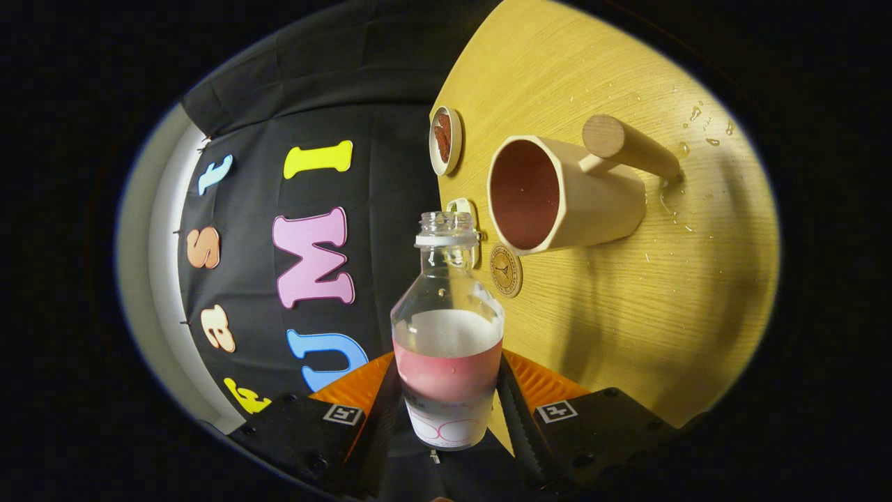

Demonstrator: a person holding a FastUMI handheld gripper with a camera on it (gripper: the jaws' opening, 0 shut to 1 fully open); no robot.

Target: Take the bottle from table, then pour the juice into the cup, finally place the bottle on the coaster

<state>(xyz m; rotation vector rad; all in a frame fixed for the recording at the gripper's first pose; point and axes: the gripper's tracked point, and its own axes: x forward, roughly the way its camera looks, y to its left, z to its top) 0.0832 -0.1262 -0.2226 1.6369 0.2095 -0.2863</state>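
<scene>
My gripper [446,401] is shut on a clear bottle [447,335], which sits between the fingers [382,411]. The bottle has a pink band around its lower body, and its open neck [446,230] has no cap. The whole view is rolled sideways, so the bottle lies about parallel to the wooden table [662,300]. Just beyond the neck stands a cream cup [564,195] with a round wooden handle [627,145]; its inside looks pinkish. A small round wooden coaster [505,270] lies on the table next to the cup's rim, close to the bottle's shoulder.
A small round dish [446,139] with something brown in it sits at the table's edge beyond the cup. Another pale object [465,207] is partly hidden behind the bottle's neck. Drops of liquid [700,125] dot the table past the handle.
</scene>
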